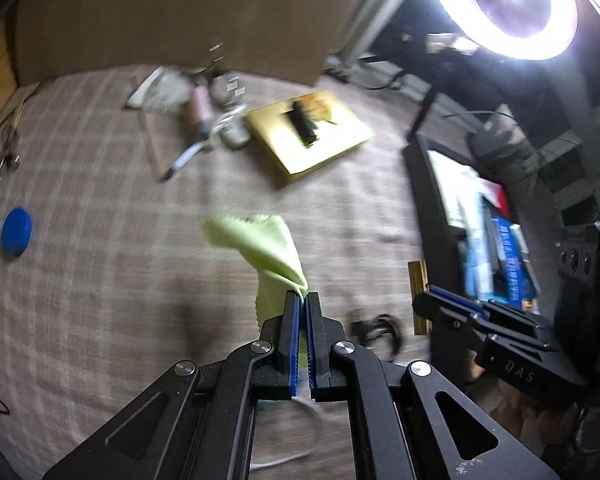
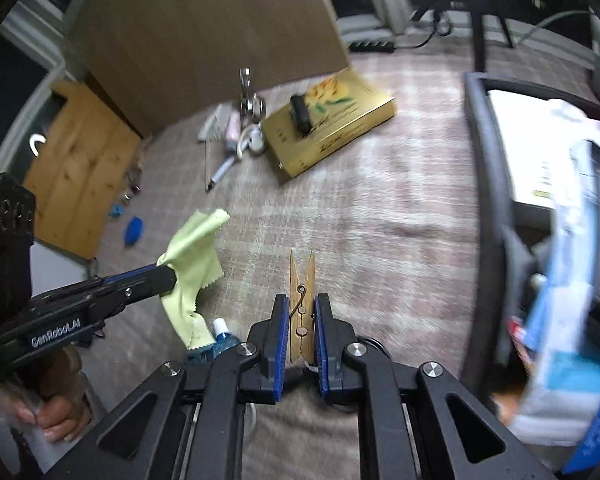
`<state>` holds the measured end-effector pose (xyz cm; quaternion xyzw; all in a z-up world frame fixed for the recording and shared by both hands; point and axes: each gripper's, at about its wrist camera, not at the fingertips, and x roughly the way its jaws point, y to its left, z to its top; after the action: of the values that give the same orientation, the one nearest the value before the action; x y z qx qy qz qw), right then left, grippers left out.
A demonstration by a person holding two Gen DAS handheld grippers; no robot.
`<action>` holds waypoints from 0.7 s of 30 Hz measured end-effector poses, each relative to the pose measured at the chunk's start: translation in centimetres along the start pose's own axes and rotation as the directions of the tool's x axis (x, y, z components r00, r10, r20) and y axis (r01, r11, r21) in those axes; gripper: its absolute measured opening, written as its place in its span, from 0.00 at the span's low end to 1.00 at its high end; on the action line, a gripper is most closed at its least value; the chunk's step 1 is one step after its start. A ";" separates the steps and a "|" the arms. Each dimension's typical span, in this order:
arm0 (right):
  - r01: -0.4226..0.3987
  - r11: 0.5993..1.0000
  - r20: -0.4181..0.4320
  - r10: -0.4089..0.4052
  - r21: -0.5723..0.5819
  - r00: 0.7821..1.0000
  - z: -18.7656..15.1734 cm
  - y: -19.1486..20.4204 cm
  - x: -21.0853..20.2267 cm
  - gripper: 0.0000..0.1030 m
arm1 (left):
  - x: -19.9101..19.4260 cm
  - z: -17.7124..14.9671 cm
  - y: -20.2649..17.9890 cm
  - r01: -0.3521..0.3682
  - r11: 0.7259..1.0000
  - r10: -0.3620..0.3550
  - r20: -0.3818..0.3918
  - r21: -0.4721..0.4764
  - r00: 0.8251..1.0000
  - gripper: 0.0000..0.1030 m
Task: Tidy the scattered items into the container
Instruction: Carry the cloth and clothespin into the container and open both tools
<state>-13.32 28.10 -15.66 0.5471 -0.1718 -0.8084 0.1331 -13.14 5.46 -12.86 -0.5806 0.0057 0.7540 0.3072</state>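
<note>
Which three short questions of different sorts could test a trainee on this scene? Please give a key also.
1. True or false: the left gripper is shut on the yellow-green cloth.
2. What does the right gripper hold? A) wooden clothespin B) blue cap C) pen
3. What lies on top of the gold box?

Key:
1. True.
2. A, the wooden clothespin.
3. A small black object, too blurred to identify.

"genrobot.ai" on left gripper [image 2: 172,276]; "das" on right gripper [image 1: 422,300].
</note>
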 end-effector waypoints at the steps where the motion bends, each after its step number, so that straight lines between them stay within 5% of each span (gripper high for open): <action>1: -0.001 1.000 0.017 0.001 0.006 1.000 -0.2 -0.7 -1.1 0.11 | -0.5 0.1 -0.9 0.005 1.000 -0.005 0.004 0.012 1.000 0.03; 10: 0.036 0.994 0.136 -0.050 0.103 0.990 -2.6 -8.0 -9.8 0.11 | 0.0 1.1 -12.8 0.114 0.981 -0.115 0.000 0.154 0.993 0.03; 21: 0.108 0.967 0.135 -0.142 0.230 0.981 -7.2 -16.5 -14.7 0.11 | 3.9 1.5 -27.7 0.213 0.923 -0.199 -0.075 0.320 0.977 0.03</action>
<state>-1.68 48.05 -12.78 0.5057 -0.2355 -0.8299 0.0067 -2.02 30.24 -6.11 -0.5347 0.0755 0.6940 0.4761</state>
